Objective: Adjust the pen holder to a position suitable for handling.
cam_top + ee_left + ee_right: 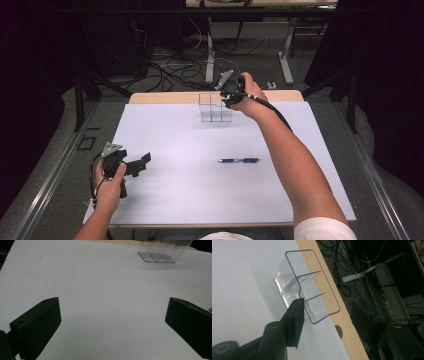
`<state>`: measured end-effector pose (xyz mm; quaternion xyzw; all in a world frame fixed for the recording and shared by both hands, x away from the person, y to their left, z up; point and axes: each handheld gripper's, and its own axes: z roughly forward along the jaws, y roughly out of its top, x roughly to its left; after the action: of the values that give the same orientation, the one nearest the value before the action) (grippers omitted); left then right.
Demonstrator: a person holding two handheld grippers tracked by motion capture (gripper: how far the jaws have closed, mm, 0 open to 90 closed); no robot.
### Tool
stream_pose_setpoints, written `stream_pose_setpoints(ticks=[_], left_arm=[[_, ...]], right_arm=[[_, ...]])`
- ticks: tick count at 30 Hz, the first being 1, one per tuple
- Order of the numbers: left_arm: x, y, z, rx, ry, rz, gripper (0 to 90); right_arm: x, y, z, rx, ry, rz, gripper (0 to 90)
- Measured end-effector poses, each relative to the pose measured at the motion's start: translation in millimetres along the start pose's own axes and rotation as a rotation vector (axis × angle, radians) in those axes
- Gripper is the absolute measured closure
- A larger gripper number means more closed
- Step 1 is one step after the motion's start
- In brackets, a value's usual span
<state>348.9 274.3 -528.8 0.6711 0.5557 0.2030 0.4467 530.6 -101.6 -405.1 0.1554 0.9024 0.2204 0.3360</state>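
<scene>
**Fingers part-open at the clear organiser, far edge of the worktop**

Fingers of your right gripper [327,317] stand partly apart at the clear plastic organiser [308,287]. Seen from the right gripper view, one finger [295,320] overlaps the organiser's near rim, while the other hangs out past the wooden edge strip [329,290], above the cables on the floor [352,272]. Whether the near finger touches the plastic, you cannot tell from these views; nothing is clamped between the two.

From the high view, your right gripper [231,91] sits at about 12 o'clock on the worktop [175,195], just beside the organiser [215,111] at its 1 o'clock corner. The organiser stands upright at the far edge of the white sheet, open at the top and split by thin dividers into compartments.

Your left gripper [137,164] hangs at about 8 o'clock, well apart from the organiser. Its fingers [37,327] stand wide apart over bare white surface, with nothing between them, and the organiser [162,251] shows far off at the top of the left gripper view.

At roughly 3 o'clock from the worktop's centre lies a blue pen [238,160], flat and crosswise, well apart from both grippers and near your right forearm [295,160].
</scene>
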Motion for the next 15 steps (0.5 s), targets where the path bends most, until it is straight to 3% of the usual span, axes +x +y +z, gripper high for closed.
stream_pose_setpoints(ticks=[1, 3, 5, 8, 15], left_arm=[[0.0, 0.0, -0.1, -0.001, 0.0, 0.0, 0.2], [0.0, 0.1, -0.2, -0.002, -0.001, 0.0, 0.2], [0.0, 0.4, -1.0, 0.0, -0.001, 0.002, 0.2], [0.5, 0.3, -1.3, -0.003, -0.002, -0.001, 0.2], [1.6, 0.1, -1.8, -0.006, -0.005, -0.005, 0.2]], right_arm=[[-1.6, 2.3, 1.5, 0.017, 0.021, -0.035, 48.6], [-1.3, 3.9, 3.2, 0.029, 0.029, -0.05, 48.9], [1.1, 6.9, 9.1, 0.008, 0.017, -0.094, 50.1], [3.1, 10.1, 13.6, 0.025, 0.033, -0.144, 50.4], [10.3, 9.2, 29.6, 0.051, 0.073, -0.223, 51.4]])
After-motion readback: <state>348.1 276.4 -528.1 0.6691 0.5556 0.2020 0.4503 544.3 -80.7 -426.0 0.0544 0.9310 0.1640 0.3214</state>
